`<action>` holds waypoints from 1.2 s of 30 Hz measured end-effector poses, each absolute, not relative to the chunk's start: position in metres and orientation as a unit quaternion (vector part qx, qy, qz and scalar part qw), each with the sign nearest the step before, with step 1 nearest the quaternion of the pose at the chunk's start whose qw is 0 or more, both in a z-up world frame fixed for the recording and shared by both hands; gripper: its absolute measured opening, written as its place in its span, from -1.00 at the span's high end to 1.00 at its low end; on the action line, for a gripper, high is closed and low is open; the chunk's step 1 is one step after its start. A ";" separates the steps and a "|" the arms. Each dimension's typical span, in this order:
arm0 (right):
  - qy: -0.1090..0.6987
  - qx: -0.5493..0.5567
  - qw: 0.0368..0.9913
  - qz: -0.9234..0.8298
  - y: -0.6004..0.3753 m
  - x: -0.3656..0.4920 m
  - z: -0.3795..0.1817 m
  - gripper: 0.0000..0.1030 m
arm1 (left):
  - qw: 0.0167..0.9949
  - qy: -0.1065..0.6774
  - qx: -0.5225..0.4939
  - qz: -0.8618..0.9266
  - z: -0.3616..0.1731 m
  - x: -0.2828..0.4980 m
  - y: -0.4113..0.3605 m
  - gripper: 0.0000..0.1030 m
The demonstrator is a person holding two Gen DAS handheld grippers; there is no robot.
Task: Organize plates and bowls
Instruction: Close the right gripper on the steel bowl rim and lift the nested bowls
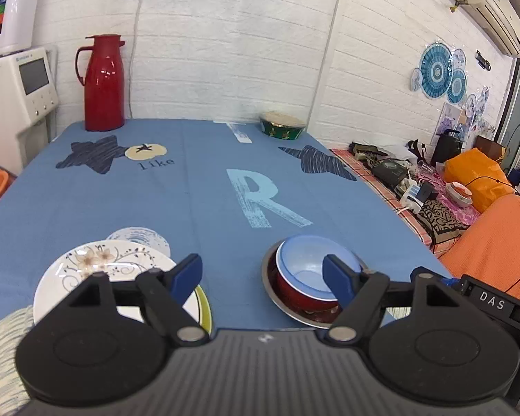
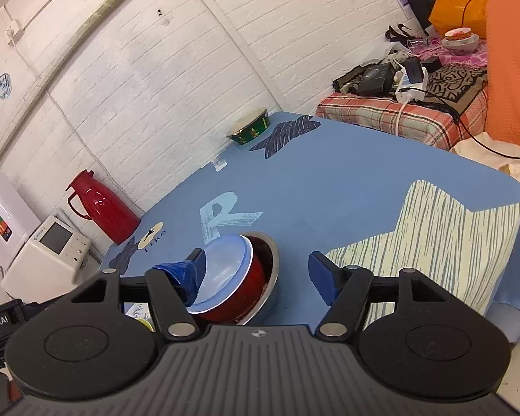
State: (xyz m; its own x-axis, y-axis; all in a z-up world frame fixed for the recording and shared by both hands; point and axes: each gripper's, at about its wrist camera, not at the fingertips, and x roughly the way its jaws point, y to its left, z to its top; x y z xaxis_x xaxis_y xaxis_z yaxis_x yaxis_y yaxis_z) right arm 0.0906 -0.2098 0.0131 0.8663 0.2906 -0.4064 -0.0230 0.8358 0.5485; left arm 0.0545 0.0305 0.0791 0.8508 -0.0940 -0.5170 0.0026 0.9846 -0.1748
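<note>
Two stacks look basically done from where I sit: bowls [image 1: 308,274] nested just past my left gripper [image 1: 261,277], plates [image 1: 118,274] piled off its left jaw, both grippers' jaws apart and empty, right gripper [image 2: 256,274] beside the bowls, green bowl [image 1: 282,125] left far across the desk [image 1: 204,187].

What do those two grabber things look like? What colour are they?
Both look alike. The left gripper and right gripper have blue fingers on black arms with silver pins, two round black discs, and a ribbed grey body. One right finger looks wrapped in blue tape.
</note>
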 end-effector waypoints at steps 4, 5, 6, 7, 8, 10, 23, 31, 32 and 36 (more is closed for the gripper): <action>0.262 0.259 0.926 0.088 -0.205 0.104 0.004 -0.02 | 0.954 0.284 -0.090 -0.015 0.073 0.072 0.042 -0.46; 0.272 0.260 0.922 0.090 -0.204 0.109 0.001 -0.02 | 0.953 0.290 -0.093 -0.010 0.070 0.077 0.047 -0.46; 0.283 0.261 0.918 0.092 -0.203 0.114 -0.002 -0.02 | 0.950 0.296 -0.096 -0.004 0.067 0.082 0.051 -0.46; 0.294 0.260 0.915 0.094 -0.202 0.119 -0.005 -0.02 | 0.948 0.303 -0.100 0.002 0.063 0.087 0.057 -0.46; 0.304 0.257 0.912 0.096 -0.200 0.123 -0.007 -0.02 | 0.945 0.310 -0.104 0.007 0.059 0.091 0.062 -0.46; 0.317 0.255 0.908 0.100 -0.198 0.128 -0.011 -0.02 | 0.939 0.323 -0.117 0.014 0.051 0.099 0.072 -0.46; 0.328 0.264 0.904 0.076 -0.221 0.137 -0.011 -0.05 | 0.903 0.402 -0.136 -0.066 0.038 0.159 0.073 -0.46; 0.351 0.250 0.899 0.080 -0.219 0.150 -0.015 -0.06 | 0.896 0.429 -0.093 -0.069 0.032 0.181 0.072 -0.46; 0.356 0.245 0.898 0.082 -0.218 0.151 -0.015 -0.06 | 0.894 0.433 -0.094 -0.074 0.031 0.184 0.071 -0.46; 0.375 0.200 0.900 0.096 -0.213 0.153 -0.007 -0.06 | 0.882 0.456 -0.080 -0.089 0.025 0.193 0.068 -0.46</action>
